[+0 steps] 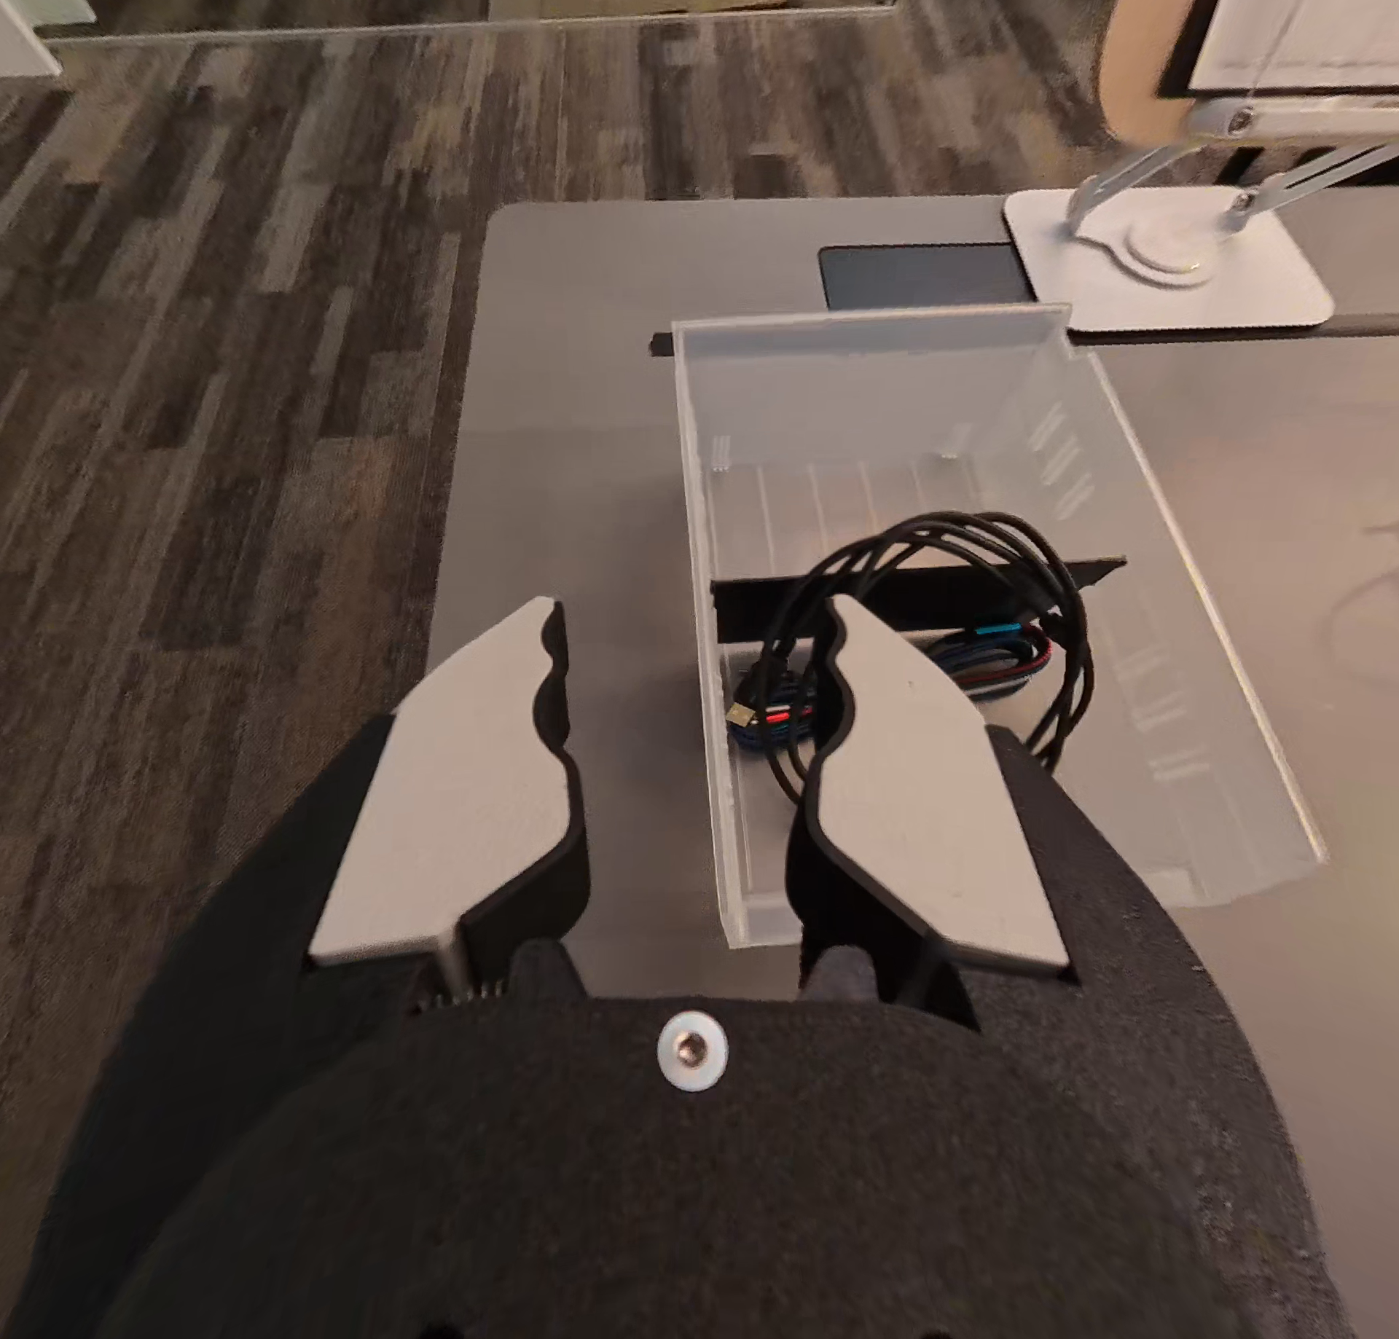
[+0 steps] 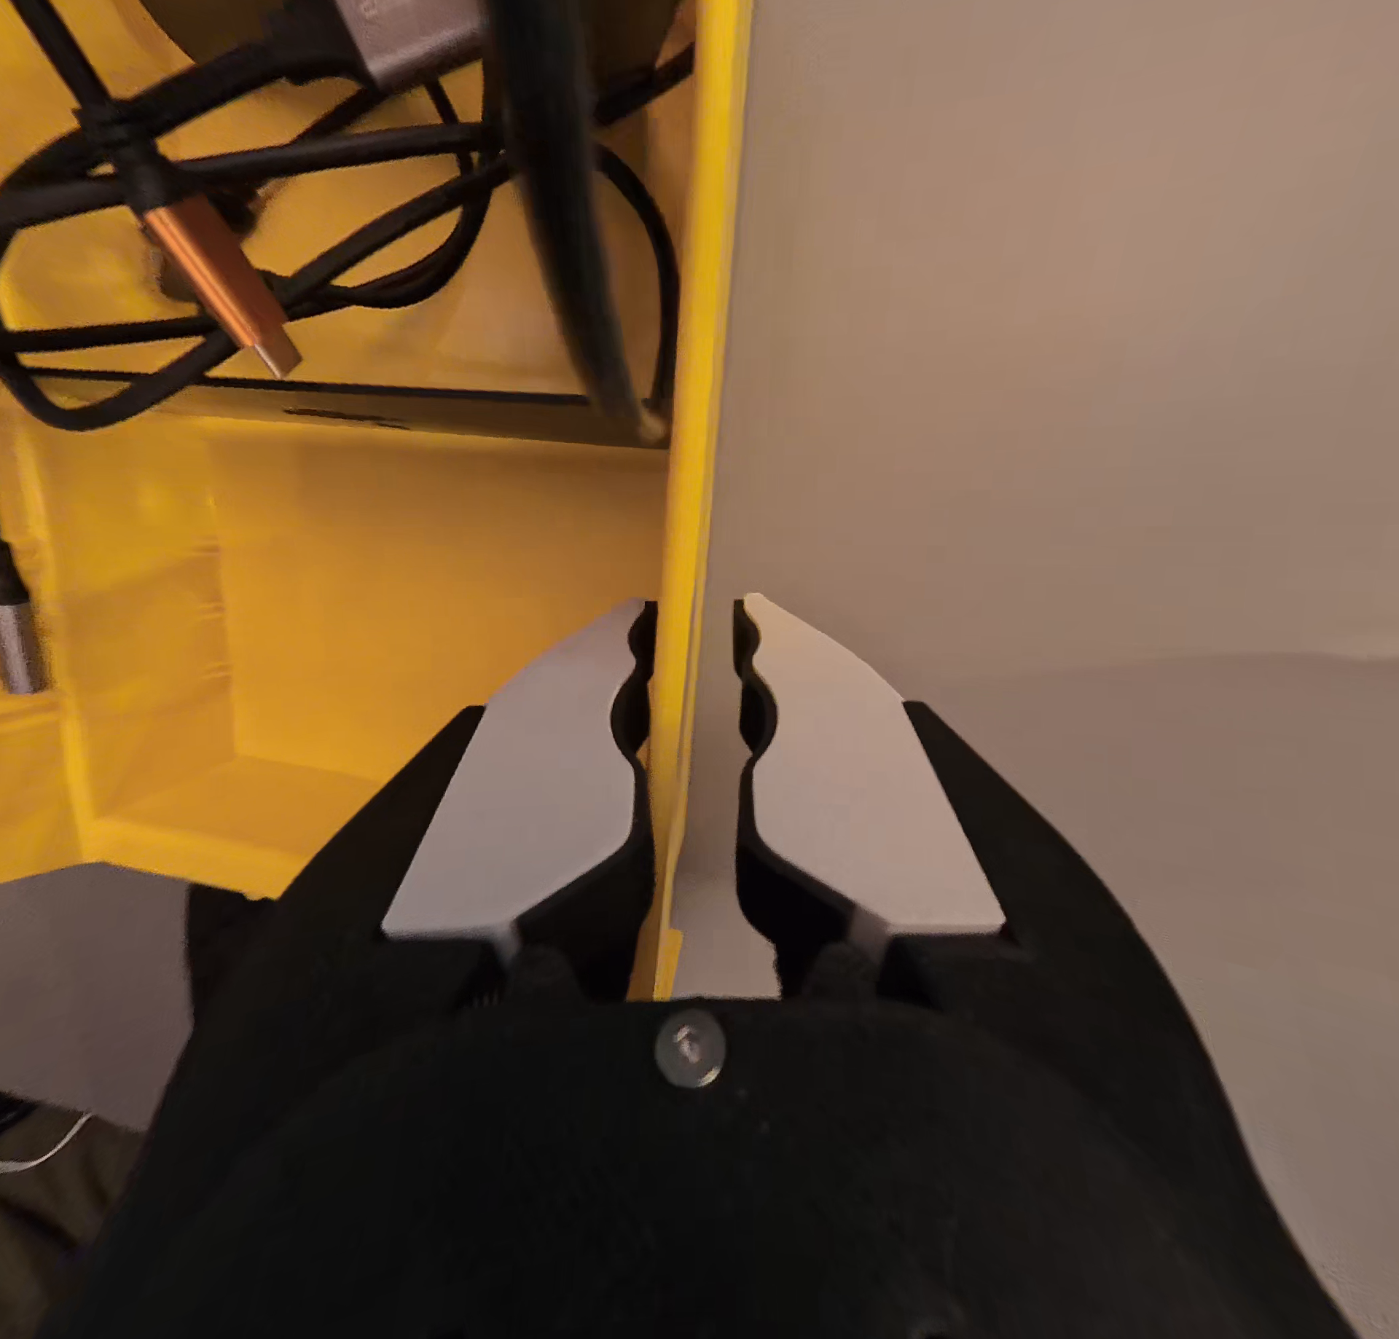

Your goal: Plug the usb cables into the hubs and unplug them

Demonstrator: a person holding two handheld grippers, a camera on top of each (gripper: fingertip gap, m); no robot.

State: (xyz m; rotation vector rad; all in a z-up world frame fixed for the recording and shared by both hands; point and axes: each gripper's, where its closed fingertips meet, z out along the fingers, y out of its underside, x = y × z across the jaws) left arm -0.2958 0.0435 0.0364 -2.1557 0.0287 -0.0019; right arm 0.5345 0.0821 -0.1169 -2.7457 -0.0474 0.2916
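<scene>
Grey table (image 1: 575,409) carries a clear bin (image 1: 1181,621) whose black cables (image 1: 976,546) lie coiled just ahead and to the right of the left claw (image 1: 693,633), which hangs released and empty over the bin's left wall; one plug (image 1: 742,714) points back toward it. Farther off, the right claw (image 2: 689,606) straddles the right wall of a yellow bin (image 2: 704,319), jaws nearly closed but seemingly not clamped, with more cables (image 2: 341,160), a copper plug (image 2: 219,281) and a grey hub (image 2: 401,8) ahead-left inside. By my judgement the left claw is nearer its cable.
</scene>
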